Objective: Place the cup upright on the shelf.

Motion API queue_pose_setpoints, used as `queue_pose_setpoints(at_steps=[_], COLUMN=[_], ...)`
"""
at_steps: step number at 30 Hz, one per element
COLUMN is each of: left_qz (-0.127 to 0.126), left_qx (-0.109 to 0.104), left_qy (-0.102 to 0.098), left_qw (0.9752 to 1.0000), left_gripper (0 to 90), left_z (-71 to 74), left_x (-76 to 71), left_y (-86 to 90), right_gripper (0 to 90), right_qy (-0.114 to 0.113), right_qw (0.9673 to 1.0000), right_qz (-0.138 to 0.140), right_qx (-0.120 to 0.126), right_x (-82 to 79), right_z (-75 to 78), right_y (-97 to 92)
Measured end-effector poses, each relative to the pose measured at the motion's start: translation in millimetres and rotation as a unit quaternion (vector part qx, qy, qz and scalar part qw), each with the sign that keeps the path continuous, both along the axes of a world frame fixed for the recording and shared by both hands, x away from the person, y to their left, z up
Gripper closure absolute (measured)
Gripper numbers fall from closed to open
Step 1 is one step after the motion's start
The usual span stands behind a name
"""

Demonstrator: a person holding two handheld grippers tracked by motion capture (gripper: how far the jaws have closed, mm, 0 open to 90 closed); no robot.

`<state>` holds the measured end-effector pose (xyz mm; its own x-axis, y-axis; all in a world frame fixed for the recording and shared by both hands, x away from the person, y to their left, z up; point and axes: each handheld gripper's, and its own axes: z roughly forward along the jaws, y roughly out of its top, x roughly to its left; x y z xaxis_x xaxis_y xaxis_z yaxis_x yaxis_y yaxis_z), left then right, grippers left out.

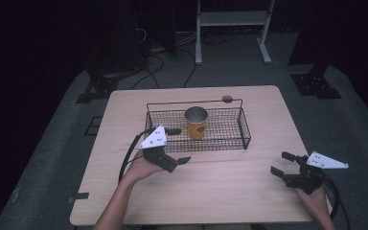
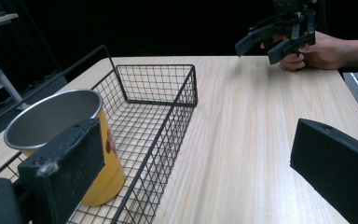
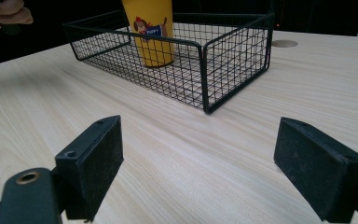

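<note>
The yellow cup [image 1: 196, 123] stands upright inside the wire basket [image 1: 230, 143] at table centre, and the left gripper [image 1: 178, 145], jaws spread wide, straddles the basket's near-left wall beside it, while the right gripper [image 1: 283, 163] rests spread at near right, well apart.

cup [image 1: 196, 123]: yellow body, silver metal interior, red-brown cartoon print. basket [image 1: 230, 143]: black wire grid. table [image 1: 239, 191]: pale wood grain. gripper plates: white.
</note>
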<state>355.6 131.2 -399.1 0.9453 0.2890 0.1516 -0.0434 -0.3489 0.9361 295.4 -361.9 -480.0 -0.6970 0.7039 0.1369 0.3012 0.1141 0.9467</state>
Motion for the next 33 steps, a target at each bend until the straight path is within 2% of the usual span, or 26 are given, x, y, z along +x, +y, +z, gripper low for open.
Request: queue_pose_setpoints(at_steps=[3, 14, 16, 27, 33], left_qz=[0.001, -0.003, -0.004, -0.008, -0.004], left_qx=[-0.002, -0.010, -0.011, -0.013, -0.020], left_qy=[0.007, 0.006, 0.000, 0.006, 0.016], left_qw=[1.0000, 0.9999, 0.9999, 0.9999, 0.9997], left_gripper=[2.1, 2.1, 2.1, 2.1, 2.1], left_z=[-4.6, -8.2, -8.6, -16.0, -19.1], left_x=[-2.6, -14.9, -17.9, -30.6, -37.8], left_y=[2.2, 6.2, 6.0, 5.9, 8.2], right_gripper=[14.5, 14.5, 14.5, 14.5, 14.5], right_qy=[0.000, 0.000, 0.000, 0.000, -0.001], right_qw=[1.0000, 1.0000, 1.0000, 1.0000, 1.0000], right_qz=[0.000, 0.000, 0.001, 0.001, 0.001], right_qx=[-0.001, -0.002, -0.002, -0.003, 0.000], right_x=[0.1, 0.0, -0.1, -0.2, 0.1], right_z=[-0.1, -0.1, -0.1, 0.0, -0.1], right_y=[0.0, 0.2, 0.3, 0.3, -0.2])
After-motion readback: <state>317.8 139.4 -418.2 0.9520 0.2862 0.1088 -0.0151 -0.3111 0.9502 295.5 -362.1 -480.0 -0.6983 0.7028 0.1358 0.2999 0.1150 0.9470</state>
